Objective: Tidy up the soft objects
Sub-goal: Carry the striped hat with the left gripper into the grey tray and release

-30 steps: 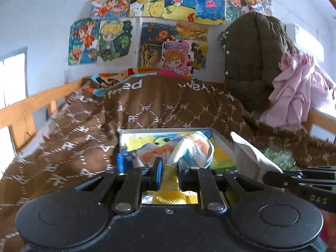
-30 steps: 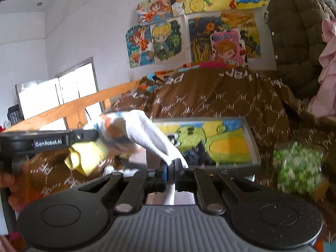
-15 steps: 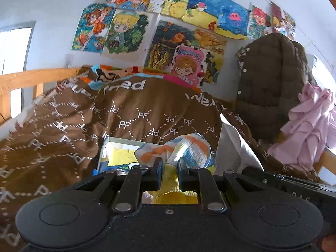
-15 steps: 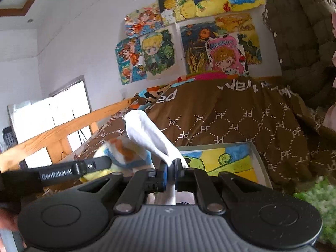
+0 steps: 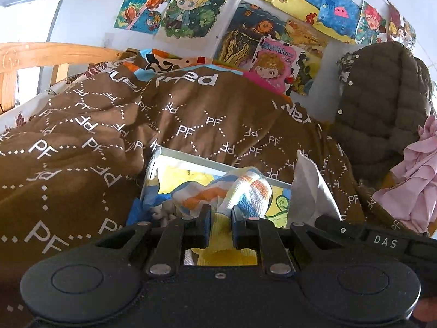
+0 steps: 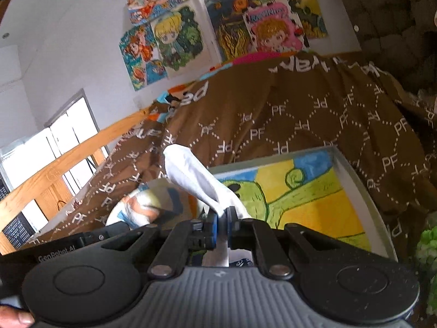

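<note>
My left gripper [image 5: 220,225] is shut on a colourful sock [image 5: 240,191] with orange, blue and white patches and a yellow cuff, held over the left end of a grey tray [image 5: 191,156]. My right gripper [image 6: 223,228] is shut on a white sock [image 6: 196,176] that sticks up and to the left, above the same tray [image 6: 355,175], whose floor carries a green and yellow drawing. The white sock also shows in the left wrist view [image 5: 310,188], right of the colourful one. The colourful sock shows low left in the right wrist view [image 6: 142,209].
The tray lies on a brown "PF" patterned blanket [image 5: 82,142] on a bed with a wooden rail [image 6: 54,169]. A dark puffer jacket [image 5: 382,104] and a pink garment [image 5: 409,188] are at the right. A green fluffy thing [image 6: 428,248] lies right of the tray.
Both grippers have dropped lower and nearer the tray, each still holding its sock. The two socks now sit close together over the tray's left end.
</note>
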The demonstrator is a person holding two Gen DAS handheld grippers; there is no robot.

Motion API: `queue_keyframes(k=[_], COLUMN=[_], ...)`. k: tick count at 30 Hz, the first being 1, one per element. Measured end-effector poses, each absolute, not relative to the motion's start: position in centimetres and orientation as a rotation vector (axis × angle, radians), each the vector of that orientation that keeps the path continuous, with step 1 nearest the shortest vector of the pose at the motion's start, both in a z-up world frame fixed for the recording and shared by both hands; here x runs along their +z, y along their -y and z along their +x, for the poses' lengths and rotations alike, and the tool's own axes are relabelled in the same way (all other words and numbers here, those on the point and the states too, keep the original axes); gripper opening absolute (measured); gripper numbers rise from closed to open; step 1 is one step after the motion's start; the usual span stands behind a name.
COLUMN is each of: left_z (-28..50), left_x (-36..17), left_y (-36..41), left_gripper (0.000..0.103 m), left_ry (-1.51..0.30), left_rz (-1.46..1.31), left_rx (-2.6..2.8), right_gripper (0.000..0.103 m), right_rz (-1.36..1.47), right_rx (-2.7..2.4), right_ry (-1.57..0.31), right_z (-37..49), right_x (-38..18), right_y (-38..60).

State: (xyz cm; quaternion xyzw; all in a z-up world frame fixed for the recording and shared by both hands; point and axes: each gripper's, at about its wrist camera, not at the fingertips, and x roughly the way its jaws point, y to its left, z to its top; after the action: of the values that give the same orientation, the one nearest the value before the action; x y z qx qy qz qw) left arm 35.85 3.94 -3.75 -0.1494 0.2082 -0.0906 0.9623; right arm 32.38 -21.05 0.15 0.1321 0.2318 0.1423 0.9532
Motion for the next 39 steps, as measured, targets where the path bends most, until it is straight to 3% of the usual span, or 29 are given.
queue_keyframes(k=[13,22,31,33,35,39], left_z=[36.8,36.9,36.9,36.8,36.6,36.0], left_x=[-5.3,-5.9,-5.9,-5.8,-5.5,-4.5], left_y=[-3.1,-1.8,-1.4,-1.3,-1.3,-1.5], left_gripper=[0.016,0.019,0.027,0.032,0.045,0.065], left_ry=[-0.521,-0.560,-0.569,-0.566,-0.554,-0.513], left_rz=[-0.257,-0.162,-0.159,-0.156,-0.158,-0.165], left_rx=[-0.178,-0.183,-0.211,-0.207,-0.196,-0.165], right_gripper=[0.009,0.020,0.040,0.046,0.056,0.067], right_rz=[0.293,0.295,0.292,0.293,0.290,0.286], right_rx=[0.257,0.224,0.221,0.220,0.219,0.220], right_ry=[-0.553,-0.614,-0.627,-0.626,-0.619,-0.595], right_z=[33.2,33.7,33.7,33.7,33.4,32.8], right_x=[-1.0,-1.7,-1.7,-1.6,-1.4,-0.6], right_y=[21.6,22.0,22.1,22.1,22.3,22.7])
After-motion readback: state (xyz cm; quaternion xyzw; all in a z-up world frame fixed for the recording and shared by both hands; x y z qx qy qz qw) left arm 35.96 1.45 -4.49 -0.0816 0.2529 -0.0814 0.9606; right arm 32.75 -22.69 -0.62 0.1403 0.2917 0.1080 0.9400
